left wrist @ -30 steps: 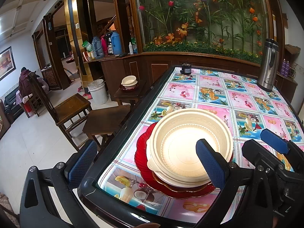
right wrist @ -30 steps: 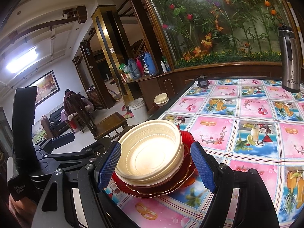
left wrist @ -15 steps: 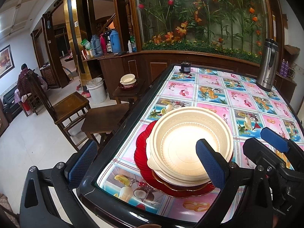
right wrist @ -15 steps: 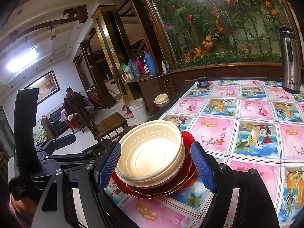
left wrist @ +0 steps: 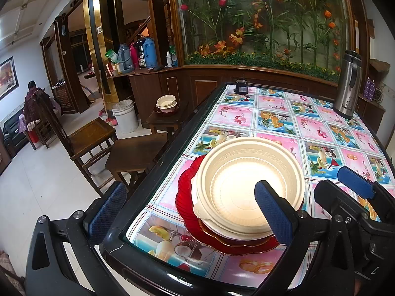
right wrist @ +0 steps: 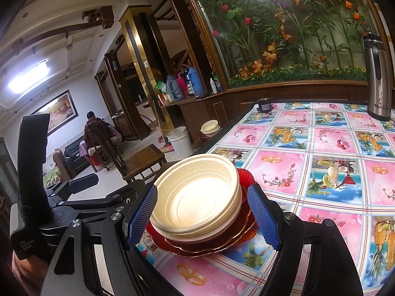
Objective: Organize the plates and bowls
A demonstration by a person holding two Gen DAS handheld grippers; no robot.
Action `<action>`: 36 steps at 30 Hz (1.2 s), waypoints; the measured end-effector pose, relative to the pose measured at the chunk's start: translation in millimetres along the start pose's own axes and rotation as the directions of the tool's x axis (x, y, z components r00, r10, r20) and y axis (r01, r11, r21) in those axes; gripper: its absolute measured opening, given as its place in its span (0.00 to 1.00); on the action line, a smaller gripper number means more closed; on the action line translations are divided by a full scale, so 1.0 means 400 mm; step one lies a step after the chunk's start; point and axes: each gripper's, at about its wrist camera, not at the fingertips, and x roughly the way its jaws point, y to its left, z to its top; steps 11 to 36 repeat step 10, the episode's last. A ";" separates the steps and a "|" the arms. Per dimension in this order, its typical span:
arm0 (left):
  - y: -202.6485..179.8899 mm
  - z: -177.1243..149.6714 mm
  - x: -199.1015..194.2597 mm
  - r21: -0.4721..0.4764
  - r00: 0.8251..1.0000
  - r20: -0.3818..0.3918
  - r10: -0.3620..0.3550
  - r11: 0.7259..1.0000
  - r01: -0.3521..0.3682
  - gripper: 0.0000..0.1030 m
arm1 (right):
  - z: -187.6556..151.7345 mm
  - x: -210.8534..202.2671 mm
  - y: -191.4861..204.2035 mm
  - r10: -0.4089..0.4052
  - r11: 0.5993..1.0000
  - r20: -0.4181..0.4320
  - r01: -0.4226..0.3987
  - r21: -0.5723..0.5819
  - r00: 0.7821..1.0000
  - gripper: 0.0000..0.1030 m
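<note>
Cream plastic bowls (right wrist: 197, 197), nested one in another, top a stack of red plates (left wrist: 187, 197) near the corner of the surface (right wrist: 321, 172), which is covered in a fruit-patterned cloth. My right claw (right wrist: 203, 218) stands wide, its blue pads flanking the stack on either side; whether they press on it cannot be told. My left claw (left wrist: 190, 209) is spread open, one finger (left wrist: 106, 209) hanging past the black rim of the surface and the other finger (left wrist: 274, 214) in front of the bowls, gripping nothing. A steel flask (left wrist: 348, 86) stands at the far end, well apart from the stack. More cream bowls (left wrist: 166, 102) sit on a dark stool (left wrist: 163, 120) beside the surface, near a white bucket (left wrist: 124, 118).
</note>
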 end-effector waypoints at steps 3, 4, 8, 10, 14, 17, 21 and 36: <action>0.001 0.000 0.000 0.000 1.000 0.001 -0.001 1.000 0.001 1.00 | -0.001 0.001 0.002 0.001 1.000 -0.001 -0.001 -0.002 1.000 0.75; 0.001 0.000 -0.001 0.000 1.000 0.001 -0.001 1.000 0.001 1.00 | -0.001 0.001 0.002 0.000 1.000 -0.001 0.000 -0.002 1.000 0.75; -0.005 -0.008 -0.002 0.010 1.000 0.005 -0.010 1.000 0.010 1.00 | -0.002 0.002 0.003 0.000 1.000 -0.002 0.000 0.000 1.000 0.75; -0.008 -0.013 -0.004 0.012 1.000 0.005 -0.012 1.000 0.012 1.00 | -0.003 0.002 0.004 -0.002 1.000 0.000 0.002 0.001 1.000 0.75; -0.008 -0.013 -0.004 0.012 1.000 0.005 -0.012 1.000 0.012 1.00 | -0.003 0.002 0.004 -0.002 1.000 0.000 0.002 0.001 1.000 0.75; -0.008 -0.013 -0.004 0.012 1.000 0.005 -0.012 1.000 0.012 1.00 | -0.003 0.002 0.004 -0.002 1.000 0.000 0.002 0.001 1.000 0.75; -0.008 -0.013 -0.004 0.012 1.000 0.005 -0.012 1.000 0.012 1.00 | -0.003 0.002 0.004 -0.002 1.000 0.000 0.002 0.001 1.000 0.75; -0.008 -0.013 -0.004 0.012 1.000 0.005 -0.012 1.000 0.012 1.00 | -0.003 0.002 0.004 -0.002 1.000 0.000 0.002 0.001 1.000 0.75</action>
